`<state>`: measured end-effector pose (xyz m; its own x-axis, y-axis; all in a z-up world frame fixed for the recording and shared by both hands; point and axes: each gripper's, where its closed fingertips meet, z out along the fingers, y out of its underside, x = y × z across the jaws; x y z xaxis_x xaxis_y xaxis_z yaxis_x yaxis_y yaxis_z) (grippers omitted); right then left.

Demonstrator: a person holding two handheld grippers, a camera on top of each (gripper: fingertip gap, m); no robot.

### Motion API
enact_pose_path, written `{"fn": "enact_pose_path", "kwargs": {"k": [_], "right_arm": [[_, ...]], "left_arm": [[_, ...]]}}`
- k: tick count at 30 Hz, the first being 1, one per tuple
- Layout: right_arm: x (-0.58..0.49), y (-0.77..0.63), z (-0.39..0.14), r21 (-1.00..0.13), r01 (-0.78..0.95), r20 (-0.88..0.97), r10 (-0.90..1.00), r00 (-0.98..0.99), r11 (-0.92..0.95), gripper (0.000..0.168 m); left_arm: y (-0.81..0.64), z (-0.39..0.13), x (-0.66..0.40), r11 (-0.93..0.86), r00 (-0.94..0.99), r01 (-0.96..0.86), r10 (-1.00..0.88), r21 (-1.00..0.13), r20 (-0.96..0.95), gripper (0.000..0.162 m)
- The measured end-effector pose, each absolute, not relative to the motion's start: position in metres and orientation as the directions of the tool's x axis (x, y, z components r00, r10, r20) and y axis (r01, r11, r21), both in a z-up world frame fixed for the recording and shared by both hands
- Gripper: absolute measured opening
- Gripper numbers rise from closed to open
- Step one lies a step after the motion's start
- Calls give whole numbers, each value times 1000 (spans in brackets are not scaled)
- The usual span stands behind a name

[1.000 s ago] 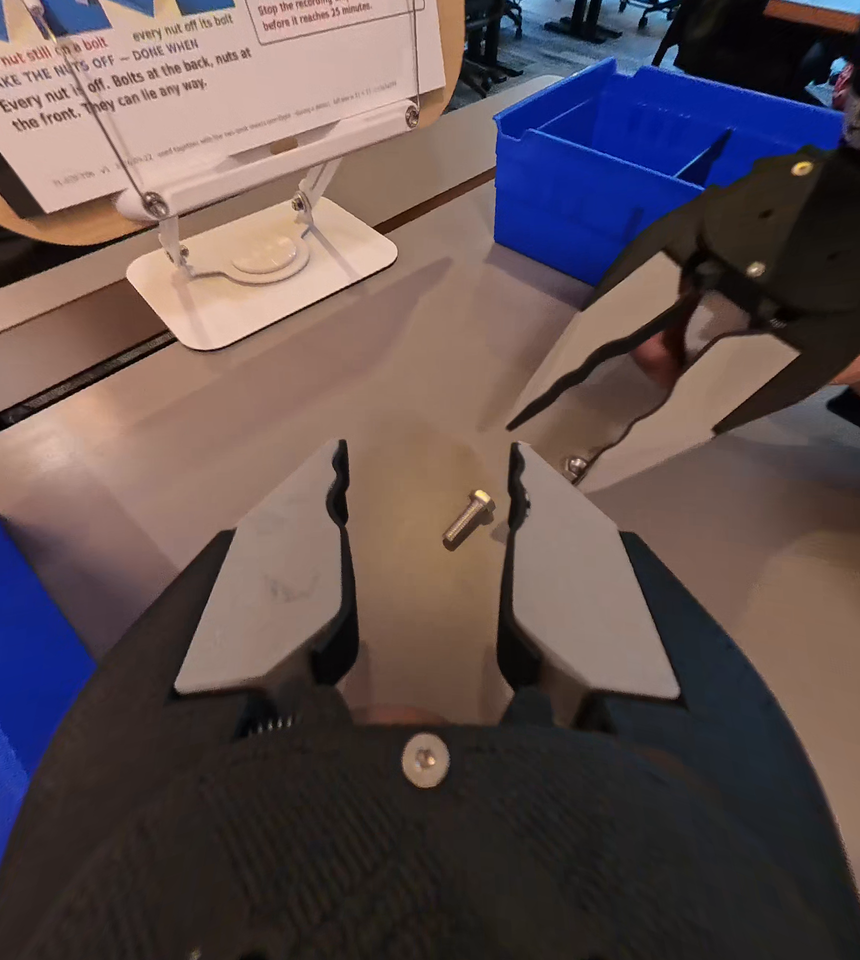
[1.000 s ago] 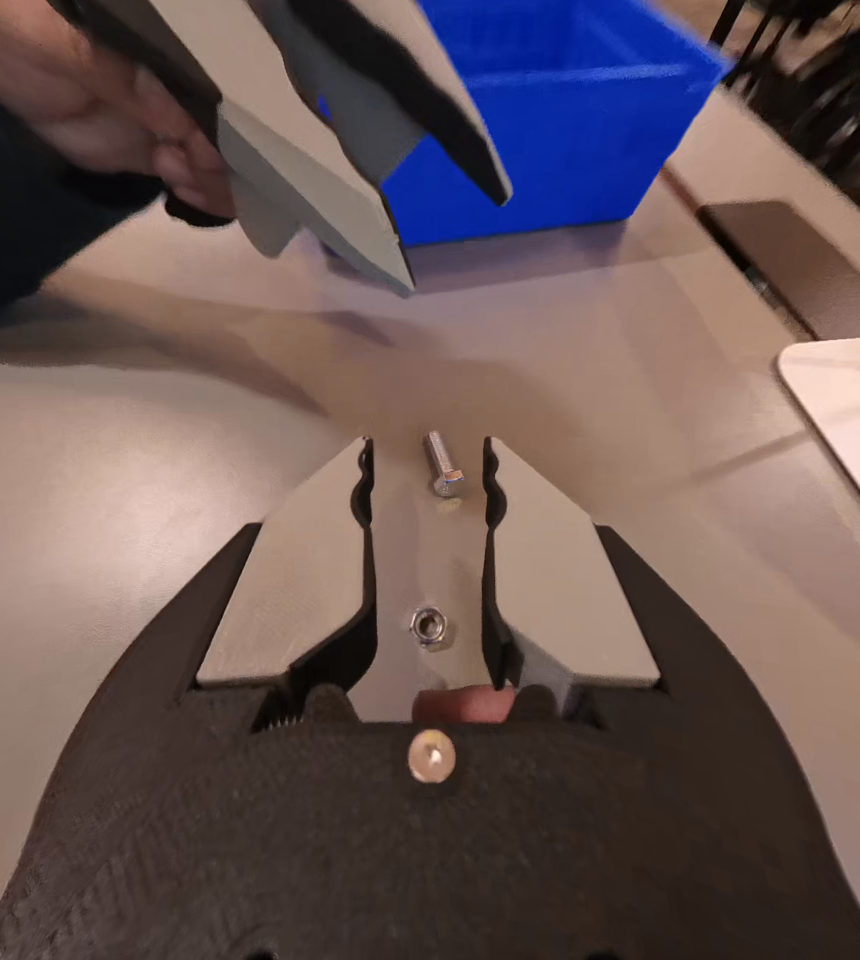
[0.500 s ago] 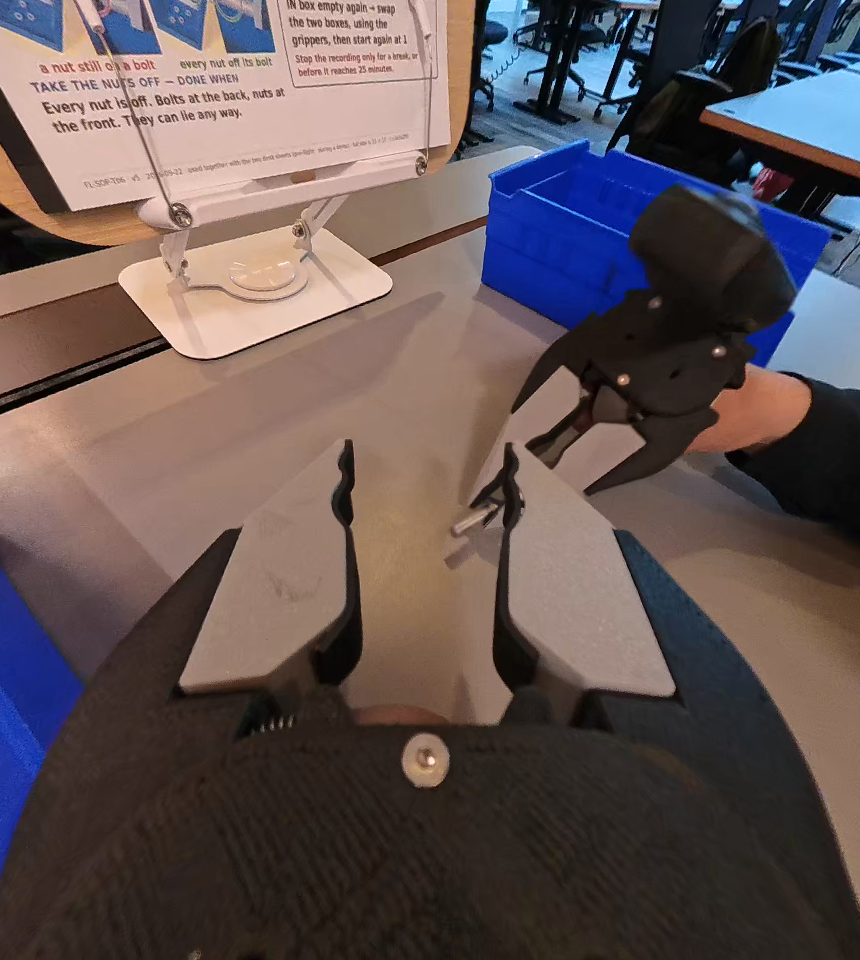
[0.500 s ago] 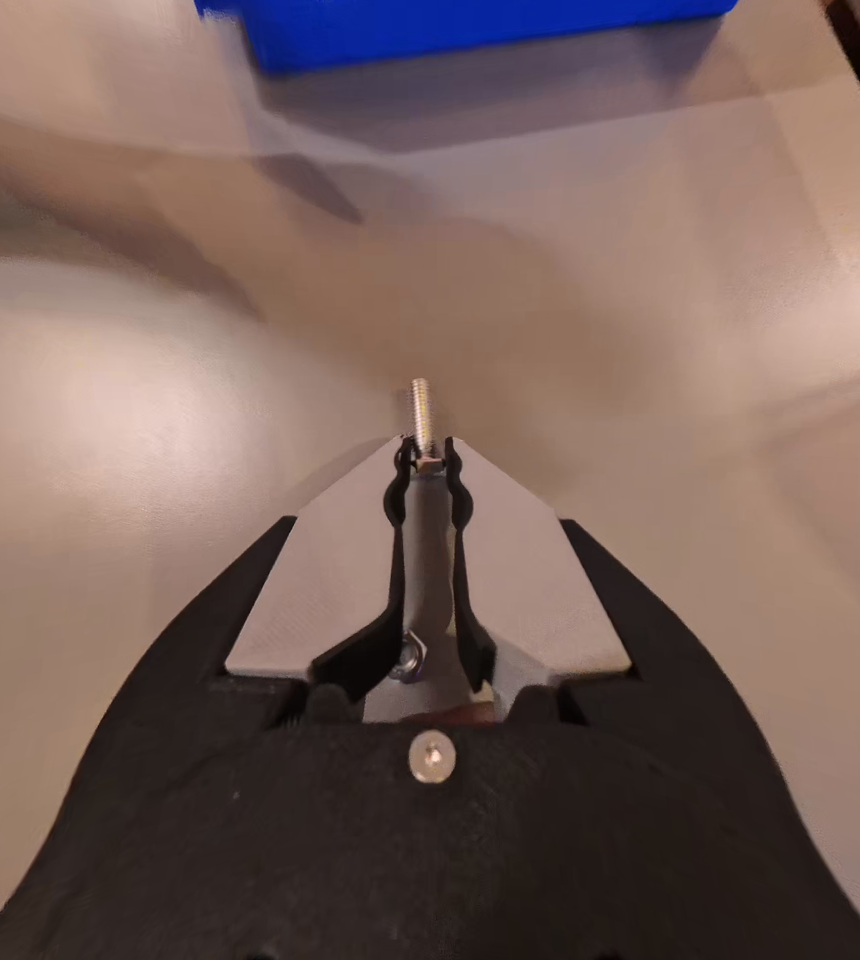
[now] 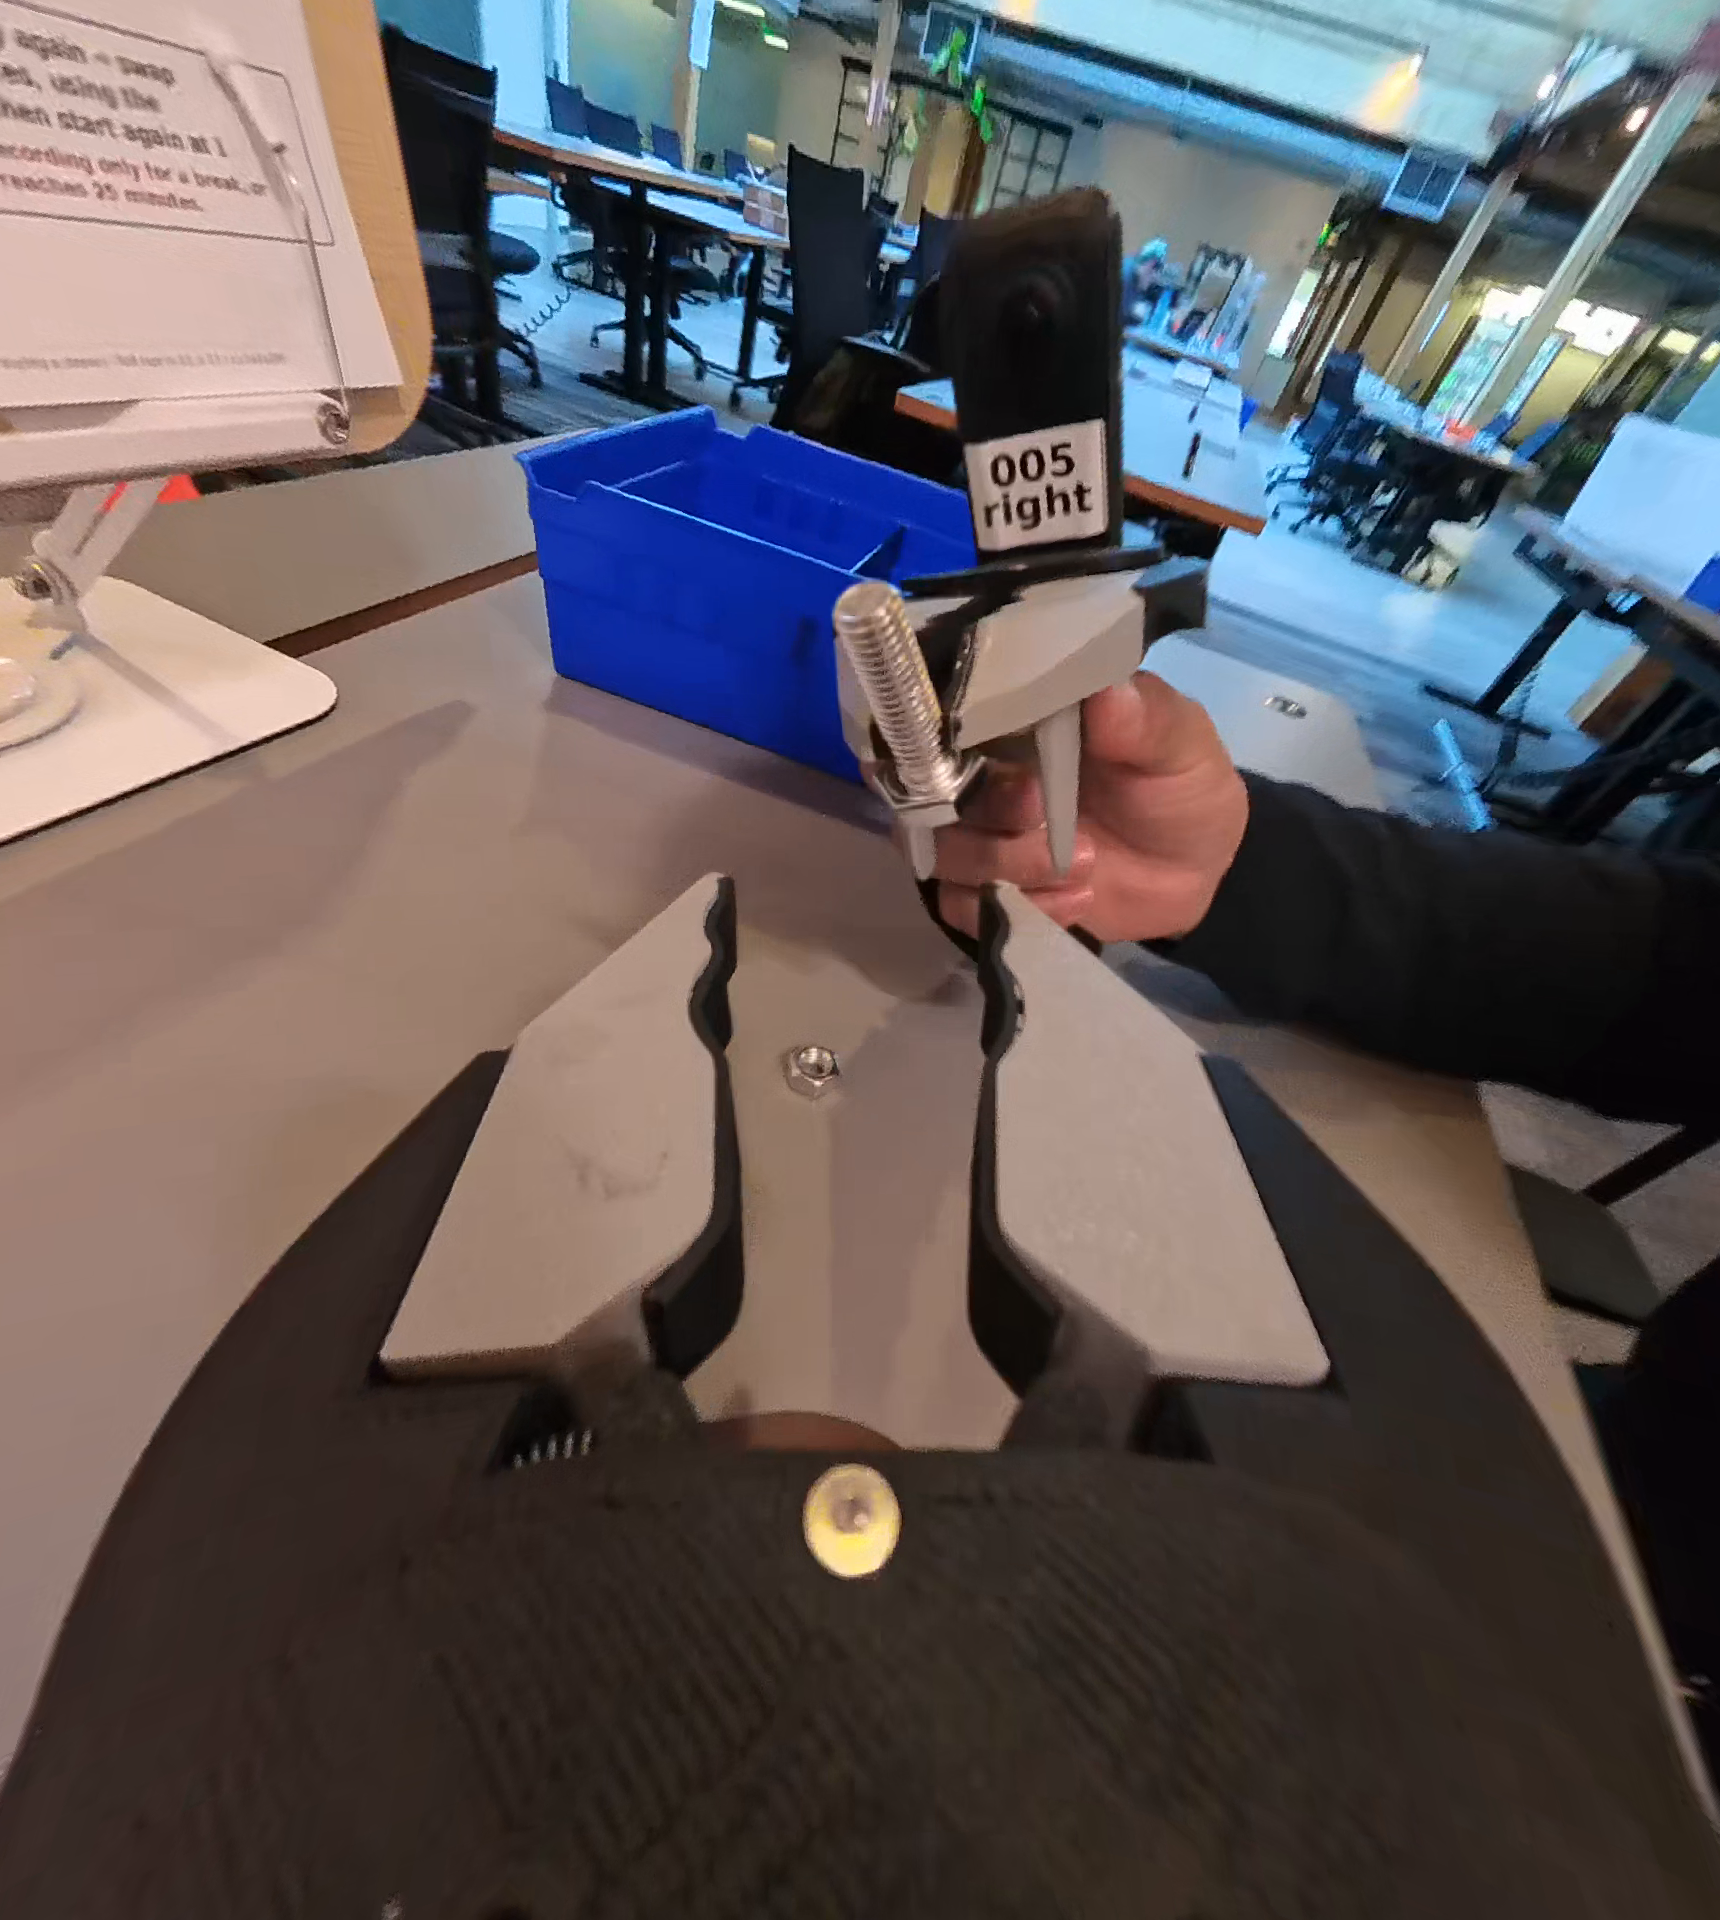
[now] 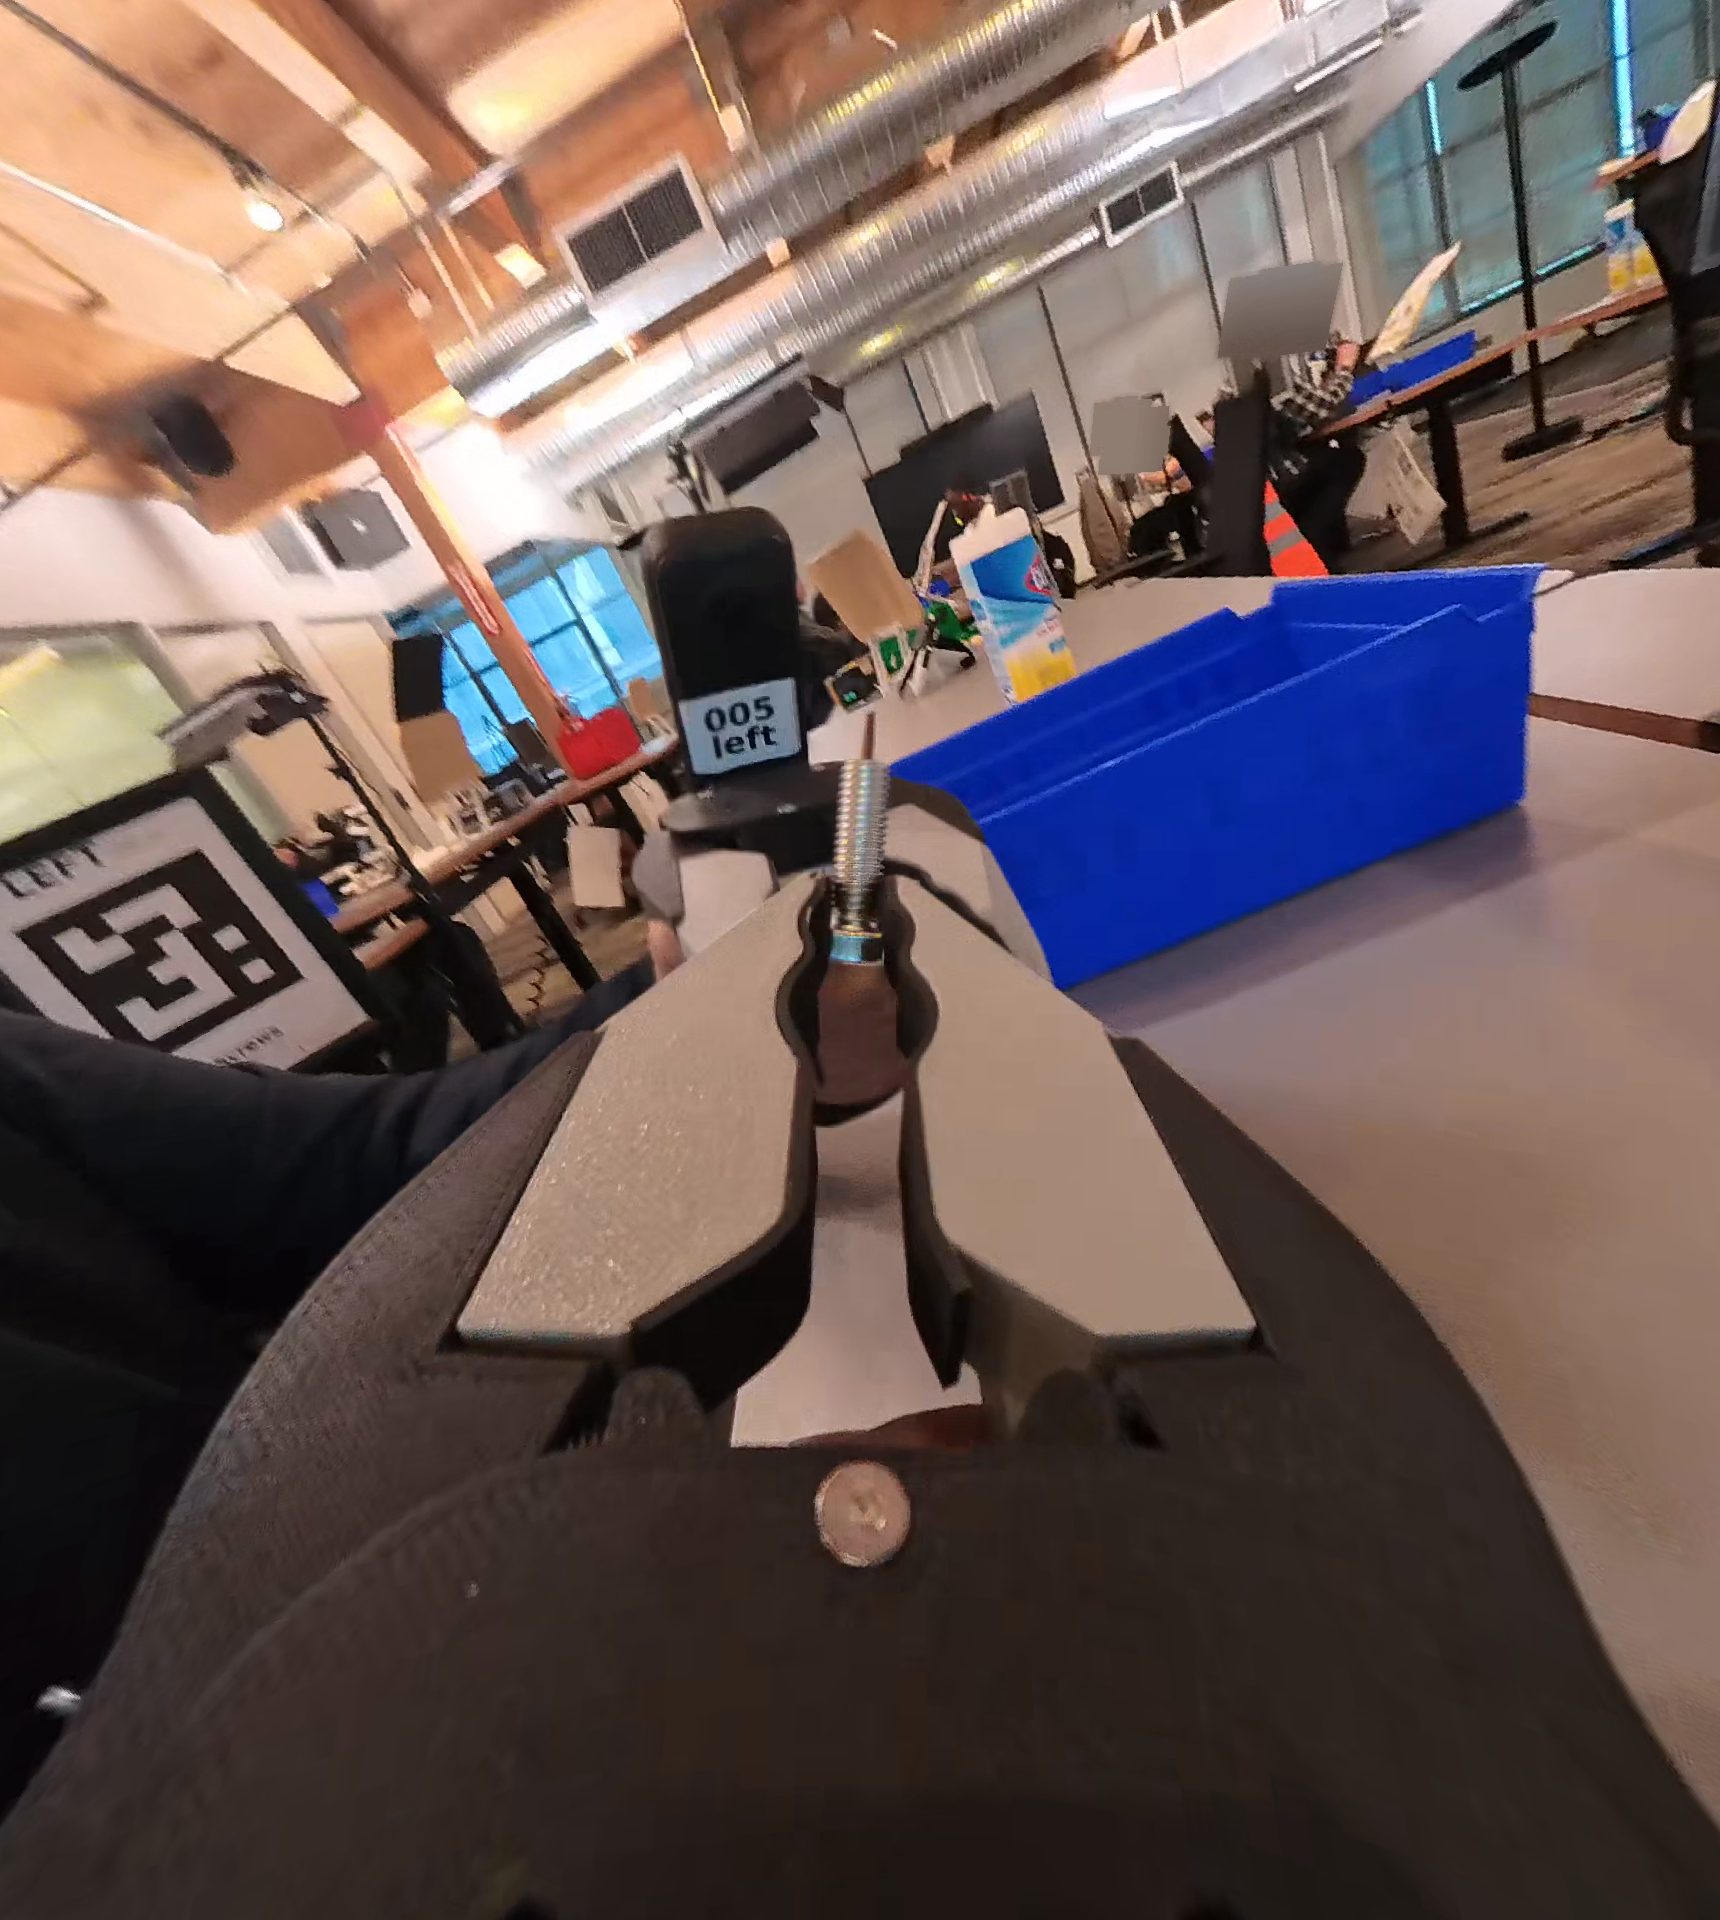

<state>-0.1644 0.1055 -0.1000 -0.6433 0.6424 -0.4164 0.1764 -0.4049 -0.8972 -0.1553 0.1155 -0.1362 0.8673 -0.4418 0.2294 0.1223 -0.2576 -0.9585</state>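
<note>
Lifted off table since before, right gripper (image 6: 858, 920) fingers clamp 1 bolt (image 5: 900, 707), left gripper (image 5: 851, 914) fingers wide over 1 nut (image 5: 810, 1067), 1 blue bin (image 5: 721, 582) behind.

Bright, even overhead light. Soft shadows fall beside the blue bin (image 5: 721, 613). Background behind it blurs; edges bend.

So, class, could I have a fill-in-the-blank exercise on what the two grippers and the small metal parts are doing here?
1. The right gripper is shut on the silver threaded ____.
2. The small silver hex nut lies on the grey ____.
3. The left gripper above that nut is ____.
4. The divided plastic bin behind is coloured ____.

Missing words: bolt; table; open; blue
</note>
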Motion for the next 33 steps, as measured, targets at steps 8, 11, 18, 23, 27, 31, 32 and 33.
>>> {"fn": "enact_pose_path", "kwargs": {"k": [8,11,18,23,27,31,32,33], "right_arm": [[-164,106,-115,-918,218,-391,666,-636,-331,6],[-165,107,-122,-916,242,-398,661,-636,-320,6],[-166,97,-128,-918,261,-397,647,-651,-300,6],[-163,98,-125,-930,238,-366,649,-667,-280,6],[-161,98,-120,-935,206,-350,651,-674,-289,6],[-162,95,-121,-935,206,-349,642,-682,-290,6],[-163,94,-122,-935,208,-349,644,-681,-287,6],[-164,94,-124,-936,212,-348,648,-678,-281,6]], "left_arm": [[113,-113,-161,-126,899,111,-409,-986,154,39],[111,-110,-165,-124,880,169,-427,-978,207,37],[114,-117,-166,-153,874,188,-425,-970,237,34],[111,-109,-165,-145,834,263,-463,-954,300,32],[109,-106,-164,-149,801,311,-490,-939,343,11],[109,-105,-160,-152,778,332,-514,-931,361,8],[109,-106,-160,-157,774,339,-514,-928,370,8],[110,-108,-160,-168,773,338,-512,-926,375,8]]}}
